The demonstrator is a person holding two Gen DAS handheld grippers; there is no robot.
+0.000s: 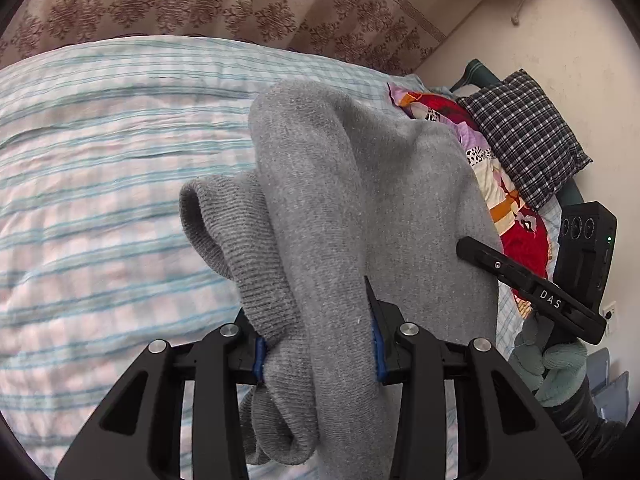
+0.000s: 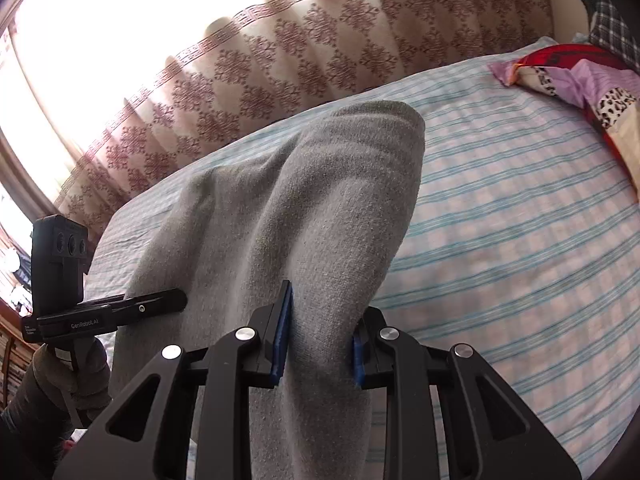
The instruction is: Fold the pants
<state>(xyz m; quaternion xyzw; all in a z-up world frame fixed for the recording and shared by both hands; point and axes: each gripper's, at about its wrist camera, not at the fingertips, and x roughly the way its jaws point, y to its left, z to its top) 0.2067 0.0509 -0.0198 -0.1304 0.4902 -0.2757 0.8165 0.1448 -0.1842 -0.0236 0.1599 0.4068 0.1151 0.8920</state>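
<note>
Both tools pinch the grey pants (image 1: pixel 360 200): left tool (image 1: pixel 318 350) on a ribbed end, right tool (image 2: pixel 318 346) on bunched cloth. The pants hang lifted over the bed (image 1: pixel 100 160), seemingly mid-fold, not yet laid flat.

Grey pants (image 2: pixel 320 208) between right gripper (image 2: pixel 320 344) jaws

A bed (image 2: pixel 520 208) is covered by a sheet checked in pale pink and white with teal stripes. Behind it, a beige curtain (image 2: pixel 280 64) with a maroon floral pattern is hung, and strong daylight is let through the window (image 2: pixel 120 12). A plain cream wall (image 1: pixel 560 32) is seen beside a dark checked pillow (image 1: pixel 524 136) and a bright patchwork quilt (image 1: pixel 516 200).
</note>
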